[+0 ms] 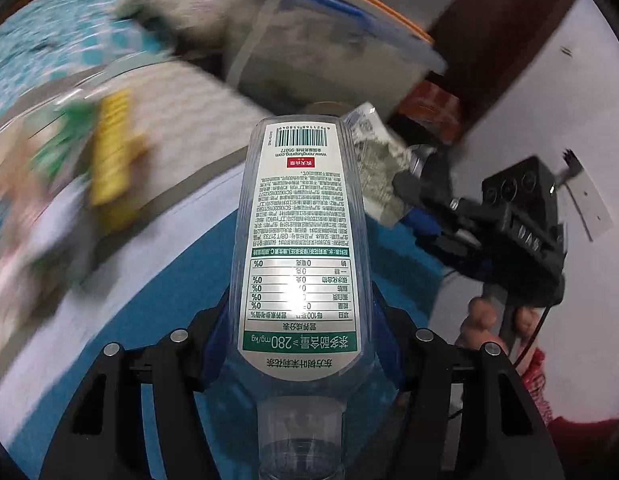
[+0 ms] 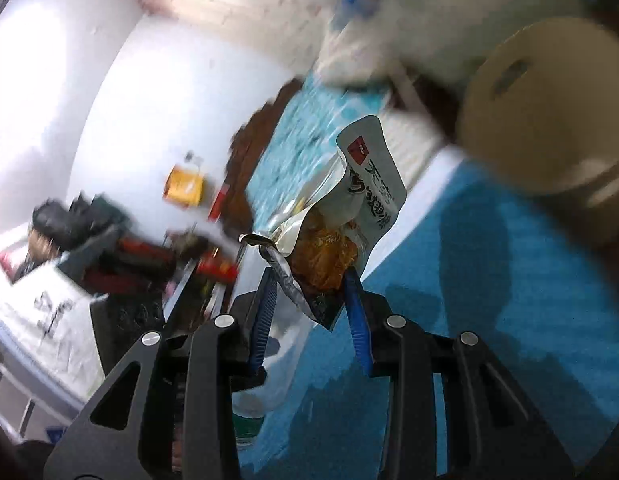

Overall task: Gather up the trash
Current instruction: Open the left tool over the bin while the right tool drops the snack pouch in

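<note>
My left gripper [image 1: 303,312] is shut on a clear plastic bottle [image 1: 301,216] with a white and green printed label. The bottle lies along the fingers, its neck towards the camera. To the right in the left wrist view, a hand [image 1: 485,320] carries my right gripper [image 1: 425,196]. It holds a crumpled snack pouch [image 1: 373,156]. In the right wrist view the blue pads [image 2: 355,304] of my right gripper [image 2: 309,280] pinch the lower end of that white and silver pouch [image 2: 357,200], which stands up above them. Both views are blurred by motion.
A blue mat [image 2: 489,280] covers the floor below both grippers. A round cream stool [image 2: 541,108] is near on the right. A clear storage box [image 1: 329,40] with blue and orange trim lies ahead. Blurred yellow and green packets [image 1: 109,152] lie left. A white wall [image 1: 549,100] is at right.
</note>
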Demonstrator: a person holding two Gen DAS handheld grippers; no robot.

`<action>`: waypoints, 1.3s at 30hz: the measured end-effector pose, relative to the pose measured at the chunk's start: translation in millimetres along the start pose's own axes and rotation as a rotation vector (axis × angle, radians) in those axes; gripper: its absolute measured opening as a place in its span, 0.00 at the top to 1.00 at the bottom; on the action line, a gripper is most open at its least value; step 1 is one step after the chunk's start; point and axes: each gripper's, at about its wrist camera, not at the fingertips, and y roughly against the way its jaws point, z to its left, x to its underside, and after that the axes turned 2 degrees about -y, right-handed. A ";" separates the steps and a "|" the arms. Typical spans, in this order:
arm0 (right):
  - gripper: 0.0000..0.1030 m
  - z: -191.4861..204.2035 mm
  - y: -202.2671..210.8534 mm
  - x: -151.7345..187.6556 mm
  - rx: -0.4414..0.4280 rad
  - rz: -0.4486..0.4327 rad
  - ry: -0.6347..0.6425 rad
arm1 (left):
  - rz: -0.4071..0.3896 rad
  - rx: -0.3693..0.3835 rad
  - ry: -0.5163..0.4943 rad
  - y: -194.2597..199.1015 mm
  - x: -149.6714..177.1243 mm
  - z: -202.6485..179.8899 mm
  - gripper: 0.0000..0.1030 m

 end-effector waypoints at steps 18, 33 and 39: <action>0.30 -64.6 55.5 -40.9 0.256 -0.197 -0.053 | 0.102 -0.017 -0.035 -126.3 -128.2 -32.8 0.26; 0.39 -53.3 14.7 -40.3 0.493 -0.205 -0.052 | 0.038 -0.022 0.020 -94.0 -107.0 -12.2 0.44; 0.38 -39.4 28.2 -37.2 0.478 -0.278 0.006 | 0.038 -0.050 -0.075 -123.5 -134.2 -48.1 0.50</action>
